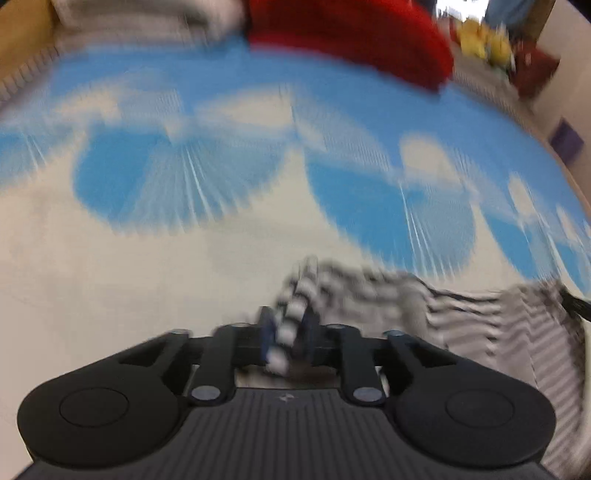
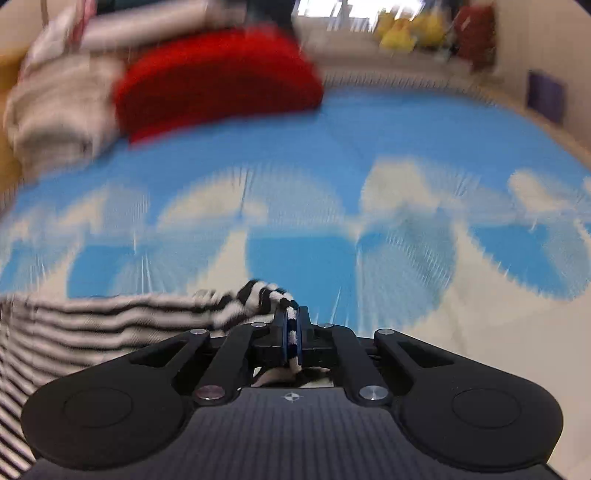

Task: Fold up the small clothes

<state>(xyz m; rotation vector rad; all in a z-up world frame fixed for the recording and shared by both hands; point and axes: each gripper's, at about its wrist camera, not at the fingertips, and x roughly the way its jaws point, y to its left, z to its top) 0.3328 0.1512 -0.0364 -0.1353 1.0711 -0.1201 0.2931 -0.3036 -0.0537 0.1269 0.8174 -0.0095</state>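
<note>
Both my left gripper (image 1: pixel 290 334) and right gripper (image 2: pixel 291 332) pinch the striped shirt (image 2: pixel 110 317), lifted over the blue mat (image 2: pixel 332 147); folding barely begun.

The striped garment (image 1: pixel 461 314) stretches between the two grippers, its one end pinched in the left gripper (image 1: pixel 290 328) and its other end in the right gripper (image 2: pixel 291 328), above the patterned mat (image 2: pixel 332 166). At the mat's far edge lies a folded garment (image 2: pixel 218 77), with a cloth pile (image 2: pixel 59 110) just left of it. Soft toys (image 2: pixel 410 29) sit behind, to the right.
</note>
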